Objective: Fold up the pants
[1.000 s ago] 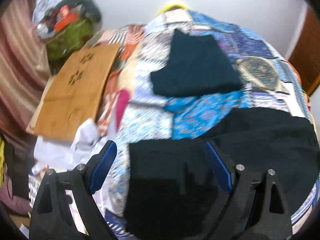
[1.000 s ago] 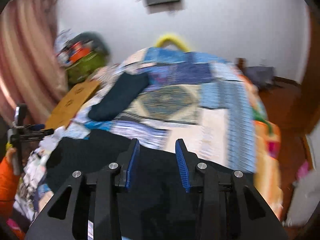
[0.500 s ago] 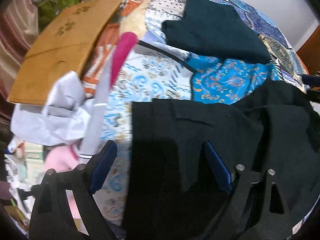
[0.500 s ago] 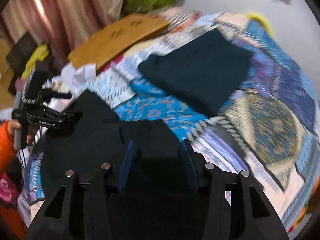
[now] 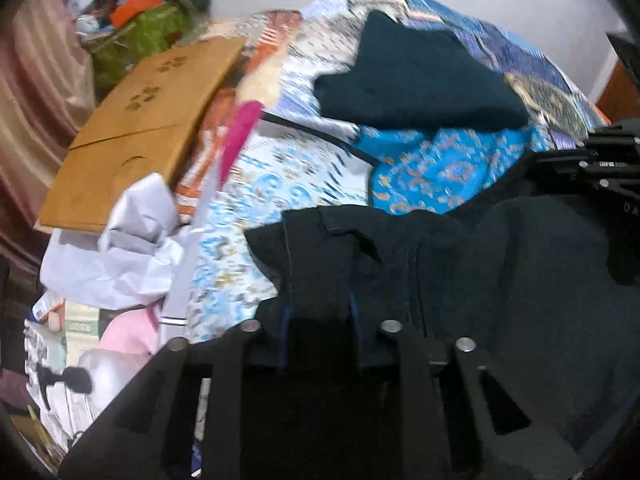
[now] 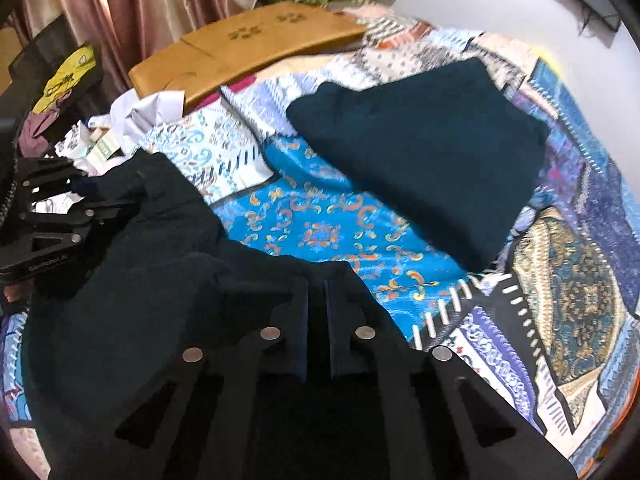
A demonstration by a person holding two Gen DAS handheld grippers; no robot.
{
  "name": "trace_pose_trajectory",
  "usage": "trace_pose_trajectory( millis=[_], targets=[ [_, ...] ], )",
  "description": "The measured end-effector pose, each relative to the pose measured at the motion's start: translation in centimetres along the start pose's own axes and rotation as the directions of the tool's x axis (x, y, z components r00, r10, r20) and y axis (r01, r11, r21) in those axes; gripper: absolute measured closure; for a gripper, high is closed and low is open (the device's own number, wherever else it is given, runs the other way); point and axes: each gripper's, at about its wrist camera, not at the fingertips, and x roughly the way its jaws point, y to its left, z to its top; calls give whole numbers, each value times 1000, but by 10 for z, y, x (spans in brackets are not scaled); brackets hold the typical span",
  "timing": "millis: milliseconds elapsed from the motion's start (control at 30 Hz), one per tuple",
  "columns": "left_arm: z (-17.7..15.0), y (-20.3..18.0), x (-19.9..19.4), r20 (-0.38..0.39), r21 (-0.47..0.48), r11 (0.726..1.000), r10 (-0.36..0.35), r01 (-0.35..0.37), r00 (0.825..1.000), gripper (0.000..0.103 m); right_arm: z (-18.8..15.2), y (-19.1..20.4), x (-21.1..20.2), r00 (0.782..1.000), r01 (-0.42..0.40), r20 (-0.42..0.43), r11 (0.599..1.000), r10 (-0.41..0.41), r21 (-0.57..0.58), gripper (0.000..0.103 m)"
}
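Note:
Black pants (image 5: 500, 280) lie bunched at the near edge of a patchwork bedspread (image 5: 288, 192); they also show in the right wrist view (image 6: 152, 248). My left gripper (image 5: 318, 312) is shut on the pants' waistband edge, the cloth pinched between its blue pads. My right gripper (image 6: 316, 300) is shut on another black fold of the pants. Each gripper shows in the other's view: the right one at the right edge (image 5: 600, 160), the left one at the left edge (image 6: 52, 208).
A folded dark teal garment (image 6: 420, 152) lies further back on the bed. A brown cardboard sheet (image 6: 248, 44) lies at the bed's far left side, with white paper (image 5: 132, 240) and clutter beside it. Curtains (image 6: 132, 4) hang on the left.
Both grippers have closed on the pants; the left was wide open a second ago. The right gripper has swung left and down toward the pants.

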Motion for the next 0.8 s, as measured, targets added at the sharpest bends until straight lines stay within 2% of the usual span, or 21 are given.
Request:
trace_pose_trajectory(
  millis=[100,167,233,333,367,433,500,567,633,800],
  targets=[
    [0,13,-16,49,-20,1000,-1,2,999,81,8,-2,-11,997,24,70,1000,-25,16,99],
    [5,18,-17,46,-19,1000,-4,5,999,79,14,-7,-10,996,23,86,999,-27,46,99],
    [13,21,-9,23,-4,1000,22,-22,999,71,21,-12,-5,995,45,83,996,-51,80,99],
    [23,33,5,-22,-32,996,81,-82,996,46,27,-20,-3,991,114,56,987,-121,114,98],
    [27,40,7,-44,-57,996,65,-67,997,41,27,-25,-8,988,136,51,982,-144,132,97],
    [27,48,-1,-43,-91,996,8,-12,999,41,23,-33,-26,989,122,58,979,-133,165,90],
    [25,49,-18,-12,-82,996,39,-39,999,39,14,-39,-51,994,66,76,978,-82,199,85],
    [22,47,-34,10,-43,996,76,-76,997,34,3,-41,-74,993,40,99,977,-62,209,73],
    [17,46,-45,19,-37,996,81,-80,997,30,-9,-35,-96,992,19,121,981,-43,192,59],
    [-5,39,-71,28,6,998,70,-70,997,27,-43,-8,-131,991,24,131,992,-41,128,57]
  ],
)
